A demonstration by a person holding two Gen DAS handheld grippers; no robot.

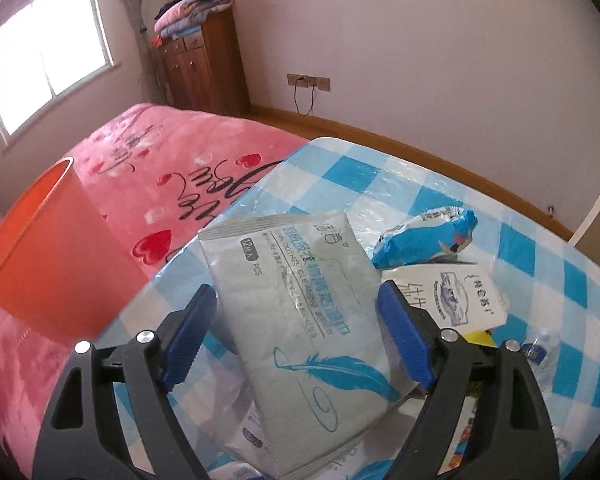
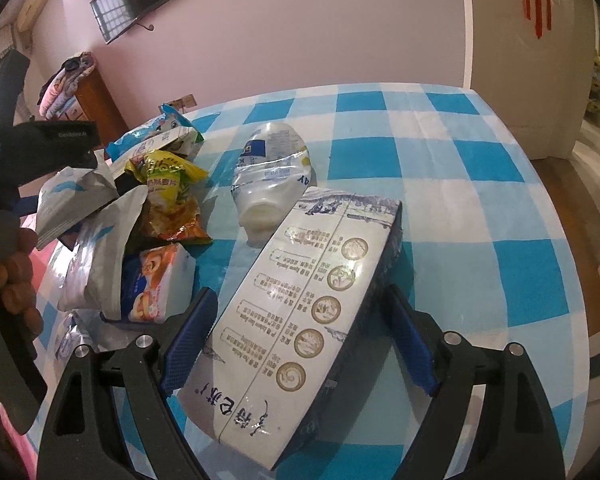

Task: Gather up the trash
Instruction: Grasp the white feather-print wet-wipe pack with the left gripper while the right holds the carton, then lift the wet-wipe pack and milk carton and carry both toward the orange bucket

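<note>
We hold the left tool (image 1: 296, 316) wide, with a grey wipes packet (image 1: 300, 320) between its blue pads (image 1: 188, 340). The packet appears raised above the checked counter (image 1: 380, 172); whether the pads press its edges, we cannot tell with certainty, but it looks gripped. An orange bin (image 1: 48, 248) stands on the pink bed (image 1: 172, 168), left of the counter edge.

We hold the right tool (image 2: 300, 320) equally wide around a white carton pack (image 2: 300, 320), which lies tilted on the counter (image 2: 480, 168); its far end is near a crushed clear bottle (image 2: 268, 176). Contact with the pads cannot be confirmed. Further trash lies left of it: a yellow snack bag (image 2: 172, 188), a blue-and-white wrapper (image 2: 152, 136) and a bread packet (image 2: 152, 284). A hand (image 2: 16, 276) grips the other tool's handle at the left edge.
</note>
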